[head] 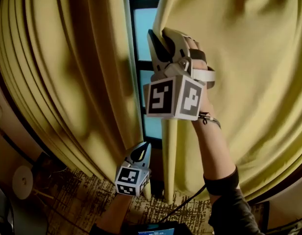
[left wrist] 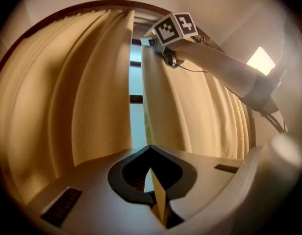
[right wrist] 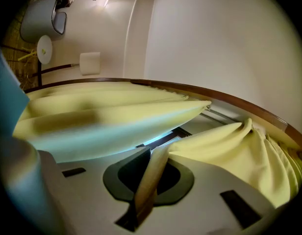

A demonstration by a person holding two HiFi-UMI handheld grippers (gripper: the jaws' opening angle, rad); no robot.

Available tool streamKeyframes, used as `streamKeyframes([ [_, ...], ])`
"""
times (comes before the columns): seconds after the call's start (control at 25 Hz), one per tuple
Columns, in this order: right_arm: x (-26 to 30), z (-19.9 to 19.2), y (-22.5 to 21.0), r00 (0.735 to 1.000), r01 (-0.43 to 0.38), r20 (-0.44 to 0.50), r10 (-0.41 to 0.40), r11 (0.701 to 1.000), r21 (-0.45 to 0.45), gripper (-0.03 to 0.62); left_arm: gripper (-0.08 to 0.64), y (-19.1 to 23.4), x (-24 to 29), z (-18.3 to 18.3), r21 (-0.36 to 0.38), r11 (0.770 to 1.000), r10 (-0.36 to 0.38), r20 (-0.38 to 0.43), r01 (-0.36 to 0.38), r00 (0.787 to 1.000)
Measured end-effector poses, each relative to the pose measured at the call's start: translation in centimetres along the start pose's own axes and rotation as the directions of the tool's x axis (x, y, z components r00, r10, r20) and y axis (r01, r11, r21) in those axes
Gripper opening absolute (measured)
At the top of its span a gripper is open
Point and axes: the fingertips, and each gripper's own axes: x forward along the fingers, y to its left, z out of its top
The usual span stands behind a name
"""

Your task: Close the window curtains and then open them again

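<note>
Two yellow curtains hang with a narrow strip of window [head: 143,23] showing between them. The left curtain [head: 67,82] is bunched in folds; the right curtain [head: 249,82] spreads wide. My right gripper [head: 161,40] is high up, shut on the right curtain's inner edge, and a strip of that cloth [right wrist: 150,185] runs between its jaws. My left gripper [head: 142,148] is lower, at the gap, pointing level. It is shut on a thin edge of yellow cloth [left wrist: 160,199]. Which curtain that edge belongs to I cannot tell. The right gripper's marker cube [left wrist: 174,27] shows above it.
Patterned carpet [head: 77,190] lies below the curtains. A round white object [head: 22,181] stands at the lower left. A black cable [head: 185,204] hangs from the right forearm [head: 214,151]. A dark window frame bar [head: 145,65] crosses the glass.
</note>
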Motion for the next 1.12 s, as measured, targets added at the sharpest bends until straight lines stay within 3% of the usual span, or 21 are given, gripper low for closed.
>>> streamKeyframes([
  [0.16,-1.4,0.8,-1.1,0.999,0.04,-0.017,-0.04,0.999,-0.008,0.029,0.0,-1.2,-1.3,-0.4,0.008,1.0,-0.02,0.025,0.02,0.999],
  [0.36,7.8,5.1,5.0,0.999,-0.013,-0.046,0.01,0.998,-0.06,0.026,0.0,8.5,-3.4,-0.2,-0.048,0.999,-0.01,0.042,0.012,0.999],
  [0.56,11.4,5.1,7.5,0.997,-0.039,-0.066,0.034,0.996,-0.08,0.026,0.0,12.4,-2.9,-0.1,-0.083,0.996,-0.009,0.056,0.014,0.998],
  [0.8,11.9,9.4,11.4,0.997,-0.066,-0.055,0.061,0.992,-0.105,0.025,0.0,15.5,-6.1,-2.1,-0.115,0.993,0.012,0.068,-0.004,0.998],
  [1.12,17.9,13.5,17.8,0.993,-0.12,-0.028,0.118,0.987,-0.111,0.023,0.0,23.2,-7.9,-3.2,-0.143,0.989,0.05,0.048,-0.042,0.998],
])
